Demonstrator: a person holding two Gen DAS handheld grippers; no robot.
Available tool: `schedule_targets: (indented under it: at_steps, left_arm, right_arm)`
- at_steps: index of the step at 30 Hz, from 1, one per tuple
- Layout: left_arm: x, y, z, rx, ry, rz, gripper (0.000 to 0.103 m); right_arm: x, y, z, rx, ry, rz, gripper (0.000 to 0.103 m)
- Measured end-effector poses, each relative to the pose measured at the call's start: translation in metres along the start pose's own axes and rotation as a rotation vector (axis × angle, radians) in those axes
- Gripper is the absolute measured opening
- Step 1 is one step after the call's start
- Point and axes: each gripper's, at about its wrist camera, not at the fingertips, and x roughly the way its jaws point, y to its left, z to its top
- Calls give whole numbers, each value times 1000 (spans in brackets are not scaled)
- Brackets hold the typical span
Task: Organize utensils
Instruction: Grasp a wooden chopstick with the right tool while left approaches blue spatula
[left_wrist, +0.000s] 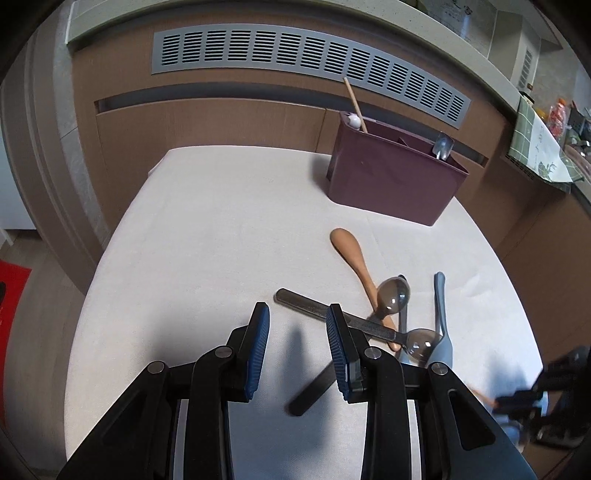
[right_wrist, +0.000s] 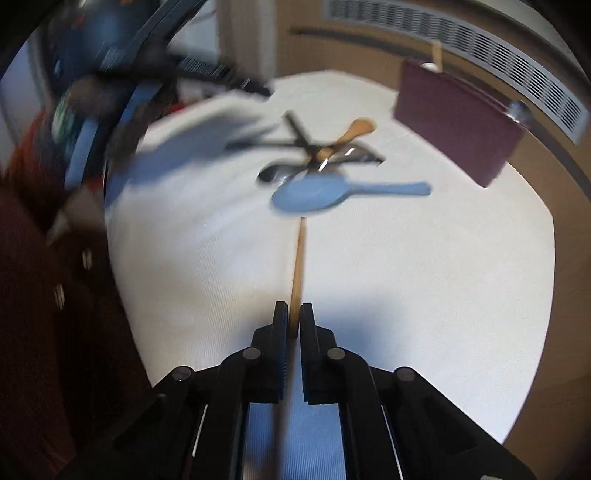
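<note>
My left gripper (left_wrist: 296, 310) is open above the white cloth with nothing between its blue pads. Just right of it lies a pile: a wooden spoon (left_wrist: 351, 254), a metal spoon (left_wrist: 314, 306) whose long handle runs behind my right finger, a second metal spoon (left_wrist: 394, 295) and a light blue spoon (left_wrist: 440, 321). My right gripper (right_wrist: 293, 306) is shut on a thin wooden chopstick (right_wrist: 299, 258) that points forward toward the blue spoon (right_wrist: 314, 192). A maroon utensil holder (left_wrist: 391, 177) stands at the far right of the table.
The holder has a chopstick (left_wrist: 354, 103) and a metal spoon (left_wrist: 442, 146) standing in it. A dark handle (left_wrist: 314, 391) lies near my left gripper. The white-covered table (left_wrist: 221, 221) ends at brown cabinets with a grey vent (left_wrist: 310, 55). A cluttered counter (left_wrist: 546, 147) is at the far right.
</note>
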Motion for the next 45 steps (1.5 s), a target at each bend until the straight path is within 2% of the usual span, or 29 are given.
schedule_targets:
  at_steps: [5, 8, 11, 15, 20, 29, 38, 45]
  left_arm:
    - [4, -19, -5, 58, 22, -45, 33]
    - [10, -39, -8, 102, 63, -138, 33]
    - [18, -64, -8, 160, 95, -209, 33]
    - [35, -107, -4, 274, 133, -243, 33]
    - [67, -133, 6, 312, 196, -213, 33]
    - [97, -152, 13, 348, 215, -155, 33]
    - [103, -159, 13, 383, 201, -156, 33]
    - [106, -160, 18, 399, 242, -157, 33]
  right_arm:
    - [-2, -65, 26, 308, -136, -34, 4]
    - [2, -95, 30, 454, -187, -39, 5]
    - [1, -108, 28, 532, -236, -52, 5]
    - [5, -112, 24, 574, -284, -109, 5]
    - [-2, -122, 4, 649, -296, -164, 5]
    - [5, -139, -18, 740, -287, -169, 5]
    - [2, -137, -21, 739, -304, -174, 5]
    - [2, -136, -20, 730, -294, -176, 9]
